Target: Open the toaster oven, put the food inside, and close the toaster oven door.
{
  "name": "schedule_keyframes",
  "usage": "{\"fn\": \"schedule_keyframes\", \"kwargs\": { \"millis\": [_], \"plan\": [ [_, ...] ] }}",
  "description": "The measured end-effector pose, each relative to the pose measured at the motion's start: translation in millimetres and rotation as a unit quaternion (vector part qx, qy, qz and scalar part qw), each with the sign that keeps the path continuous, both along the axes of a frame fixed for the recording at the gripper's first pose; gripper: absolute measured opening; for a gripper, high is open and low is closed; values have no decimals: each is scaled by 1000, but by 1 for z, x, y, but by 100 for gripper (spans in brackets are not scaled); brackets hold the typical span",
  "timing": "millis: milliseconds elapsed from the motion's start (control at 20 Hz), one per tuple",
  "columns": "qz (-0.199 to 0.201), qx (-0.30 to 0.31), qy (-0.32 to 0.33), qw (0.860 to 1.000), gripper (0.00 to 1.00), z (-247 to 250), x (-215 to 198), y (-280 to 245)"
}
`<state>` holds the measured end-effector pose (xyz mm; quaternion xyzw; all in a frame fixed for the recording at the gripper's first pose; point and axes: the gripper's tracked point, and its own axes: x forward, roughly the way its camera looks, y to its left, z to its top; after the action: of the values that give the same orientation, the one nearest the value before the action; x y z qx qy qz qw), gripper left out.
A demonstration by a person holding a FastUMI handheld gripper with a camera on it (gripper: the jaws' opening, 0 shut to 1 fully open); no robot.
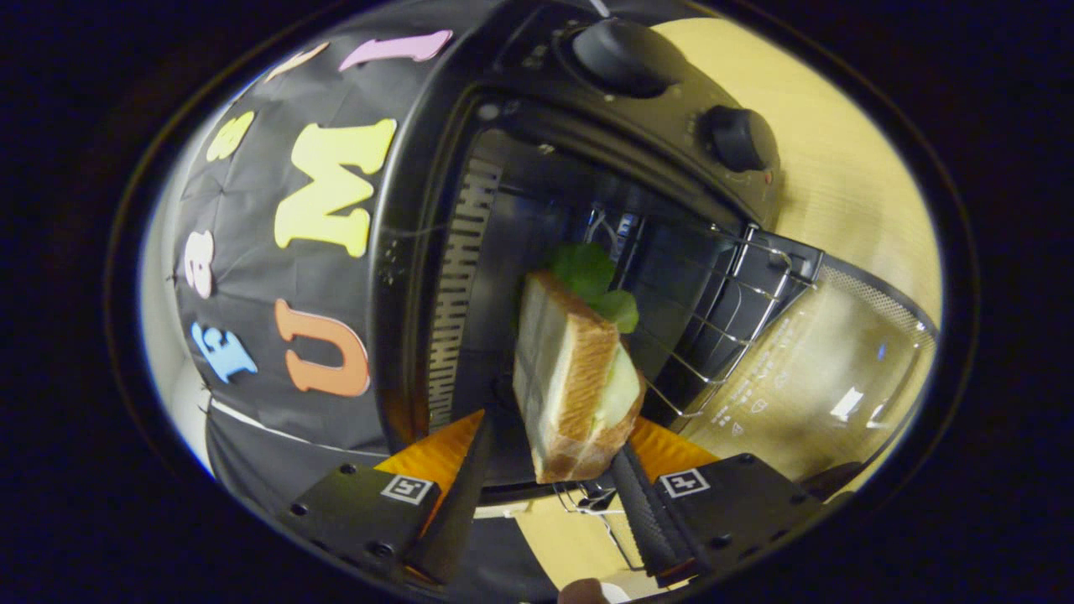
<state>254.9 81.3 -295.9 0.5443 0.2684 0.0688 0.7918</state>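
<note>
Over a pale wood table (847, 168), the tool (550, 470) clamps a sandwich (570, 377) before the open toaster oven (537, 109).

Sandwich (575, 369) before open toaster oven (587, 210)

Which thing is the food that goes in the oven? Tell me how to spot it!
Find the big black toaster oven with its door open. In front of its opening, the claw holds a sandwich between its fingers. It is the only toasted bread, with green leaves poking out.

No legible text or labels.
</note>
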Motion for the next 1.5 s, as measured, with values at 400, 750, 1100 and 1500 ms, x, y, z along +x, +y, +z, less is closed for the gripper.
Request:
{"fn": "schedule_keyframes", "kwargs": {
  "millis": [400,750,1100,1500],
  "plan": [
    [117,-234,48,964,96,-21,-38,11],
    [188,-339,31,921,100,-13,-98,12],
    [207,-466,-56,859,100,19,-147,-7],
    [181,-507,-77,839,100,0,-195,-43]
  ]
}}
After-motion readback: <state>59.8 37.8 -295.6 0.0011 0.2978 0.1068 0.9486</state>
